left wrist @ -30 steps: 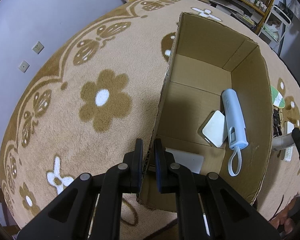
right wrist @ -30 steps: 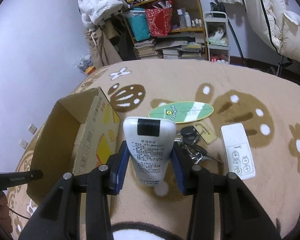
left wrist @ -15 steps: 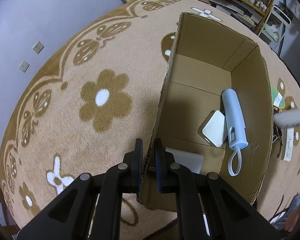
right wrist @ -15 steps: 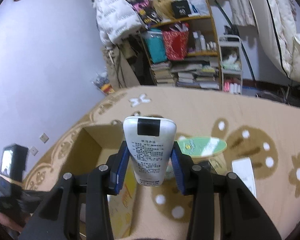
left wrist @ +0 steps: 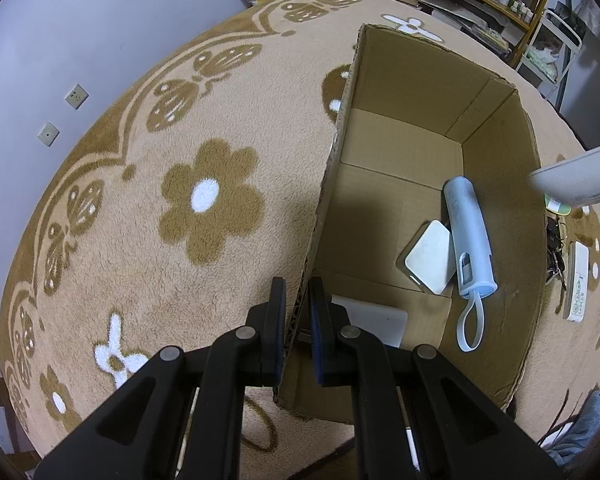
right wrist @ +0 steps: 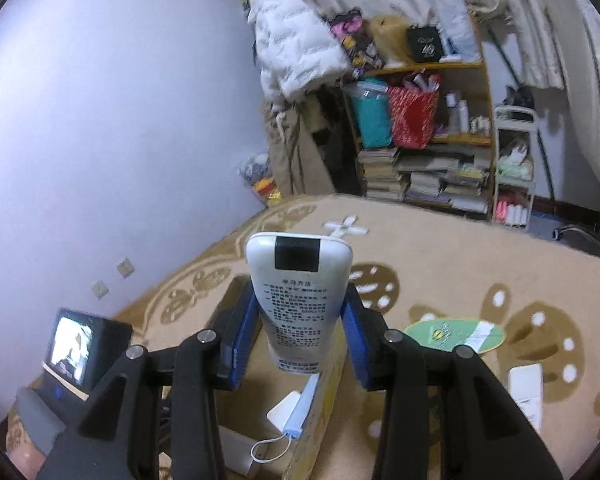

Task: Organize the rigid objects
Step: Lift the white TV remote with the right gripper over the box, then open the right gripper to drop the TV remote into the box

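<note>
My left gripper [left wrist: 298, 308] is shut on the near wall of an open cardboard box [left wrist: 500, 152] on the rug. Inside lie a light blue cylinder with a loop strap [left wrist: 468, 236], a white rounded block [left wrist: 430, 256] and a white flat piece [left wrist: 374, 320]. My right gripper [right wrist: 300, 332] is shut on a white remote control [right wrist: 298, 292], held in the air over the box's right side; its tip shows in the left wrist view [left wrist: 580, 178]. The cylinder [right wrist: 300, 412] shows below it.
On the rug right of the box lie a second white remote [left wrist: 578, 280], keys [left wrist: 554, 244] and a green oval item [right wrist: 456, 334]. A cluttered bookshelf [right wrist: 428, 136] and a hanging white jacket [right wrist: 296, 40] stand at the back. A wall runs on the left.
My right gripper has lifted the remote off the rug and carried it left over the box. My left gripper has kept its hold on the box wall.
</note>
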The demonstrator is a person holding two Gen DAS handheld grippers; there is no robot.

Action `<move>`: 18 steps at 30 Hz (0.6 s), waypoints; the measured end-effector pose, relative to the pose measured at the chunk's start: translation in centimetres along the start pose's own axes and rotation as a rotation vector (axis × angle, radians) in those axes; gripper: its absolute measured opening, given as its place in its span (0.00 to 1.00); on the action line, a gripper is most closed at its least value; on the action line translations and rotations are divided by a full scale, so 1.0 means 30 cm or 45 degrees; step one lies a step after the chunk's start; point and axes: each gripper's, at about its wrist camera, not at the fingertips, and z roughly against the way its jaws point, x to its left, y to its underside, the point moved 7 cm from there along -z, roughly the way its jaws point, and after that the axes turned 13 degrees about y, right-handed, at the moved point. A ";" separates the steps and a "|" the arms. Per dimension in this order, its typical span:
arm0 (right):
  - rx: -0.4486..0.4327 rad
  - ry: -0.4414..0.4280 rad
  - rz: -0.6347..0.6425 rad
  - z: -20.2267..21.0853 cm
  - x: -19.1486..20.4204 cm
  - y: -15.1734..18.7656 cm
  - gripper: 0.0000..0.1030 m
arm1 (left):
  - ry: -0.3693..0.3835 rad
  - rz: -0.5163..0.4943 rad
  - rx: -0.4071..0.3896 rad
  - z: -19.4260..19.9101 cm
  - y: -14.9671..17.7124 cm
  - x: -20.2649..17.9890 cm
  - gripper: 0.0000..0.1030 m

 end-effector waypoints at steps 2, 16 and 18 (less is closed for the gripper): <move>0.049 -0.041 -0.004 -0.036 0.017 0.032 0.43 | 0.002 0.001 -0.002 0.000 0.002 0.000 0.10; 0.292 -0.107 0.016 -0.195 0.046 0.185 0.43 | -0.011 -0.006 -0.003 0.002 0.004 -0.006 0.10; 0.302 -0.100 -0.010 -0.200 0.037 0.190 0.43 | -0.010 -0.006 -0.002 0.002 0.005 -0.007 0.10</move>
